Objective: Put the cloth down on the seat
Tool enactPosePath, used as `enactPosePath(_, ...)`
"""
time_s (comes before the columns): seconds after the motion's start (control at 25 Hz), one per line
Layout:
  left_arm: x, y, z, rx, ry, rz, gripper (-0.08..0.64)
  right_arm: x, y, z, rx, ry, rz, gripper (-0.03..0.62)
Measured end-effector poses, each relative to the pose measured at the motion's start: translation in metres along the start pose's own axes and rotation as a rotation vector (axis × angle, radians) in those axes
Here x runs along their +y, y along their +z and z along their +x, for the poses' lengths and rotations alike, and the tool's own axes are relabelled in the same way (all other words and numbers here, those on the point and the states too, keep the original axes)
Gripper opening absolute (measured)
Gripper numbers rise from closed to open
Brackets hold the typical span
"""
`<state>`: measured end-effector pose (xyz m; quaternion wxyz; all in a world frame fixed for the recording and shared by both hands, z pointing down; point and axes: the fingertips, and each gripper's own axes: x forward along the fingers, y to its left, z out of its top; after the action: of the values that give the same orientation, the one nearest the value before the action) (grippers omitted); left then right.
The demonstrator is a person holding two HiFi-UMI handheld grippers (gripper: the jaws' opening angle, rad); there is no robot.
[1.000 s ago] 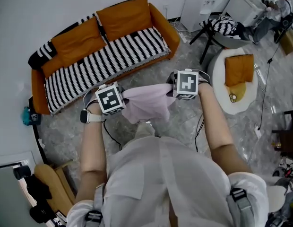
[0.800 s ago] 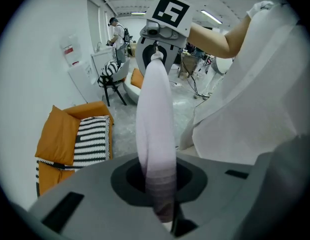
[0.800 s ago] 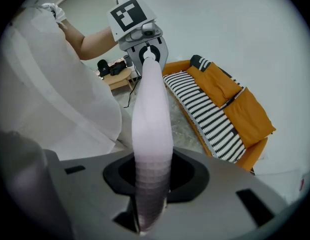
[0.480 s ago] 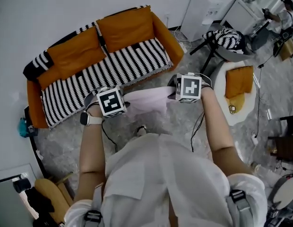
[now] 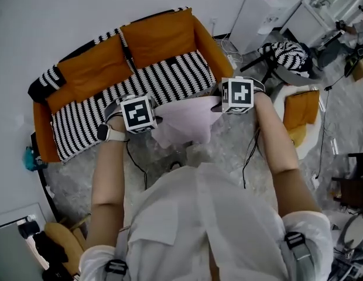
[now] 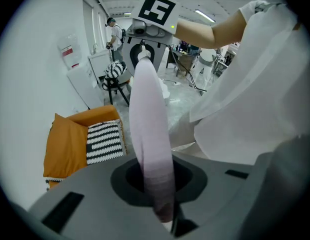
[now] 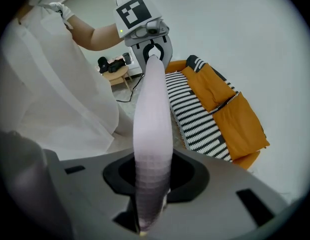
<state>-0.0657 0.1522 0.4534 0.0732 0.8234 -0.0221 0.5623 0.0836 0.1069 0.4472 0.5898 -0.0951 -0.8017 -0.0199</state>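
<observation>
A pale pink cloth point(image 5: 184, 119) hangs stretched between my two grippers, sagging in the middle above the floor. My left gripper point(image 5: 153, 122) is shut on its left end, my right gripper point(image 5: 215, 105) shut on its right end. In the left gripper view the cloth point(image 6: 150, 134) runs as a band from my jaws to the other gripper; the right gripper view shows the cloth point(image 7: 152, 129) the same way. The orange sofa point(image 5: 205, 40), its seat point(image 5: 111, 95) covered by a black-and-white striped throw, stands just beyond the cloth.
Two orange back cushions point(image 5: 155, 31) lean on the sofa. A round white table point(image 5: 287, 107) with an orange cushion point(image 5: 301, 107) stands at the right. A chair point(image 5: 281, 48) with striped fabric and a white cabinet point(image 5: 257, 19) stand behind it. Cables lie on the grey marble floor point(image 5: 70, 174).
Both grippers, with the cloth, have come closer to the sofa's front edge. The view has shifted, and the round table now sits farther right.
</observation>
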Motion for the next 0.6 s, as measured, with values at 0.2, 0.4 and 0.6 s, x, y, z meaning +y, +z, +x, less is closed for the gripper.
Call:
enactPosePath(0.2, 0.051, 0.009, 0.010, 0.004, -0.014, -0.043, 0.044, -0.055, -0.015, 0.003, 0.006, 0.034, -0.029, 0.106)
enactPosePath(0.4, 0.092, 0.018, 0.036, -0.011, -0.008, -0.099, 0.044, -0.101, -0.037, 0.016, 0.004, 0.062, -0.080, 0.106)
enactPosePath(0.6, 0.124, 0.023, 0.052, -0.026, -0.029, -0.146, 0.044, -0.138, -0.051, 0.026, 0.015, 0.124, -0.093, 0.106)
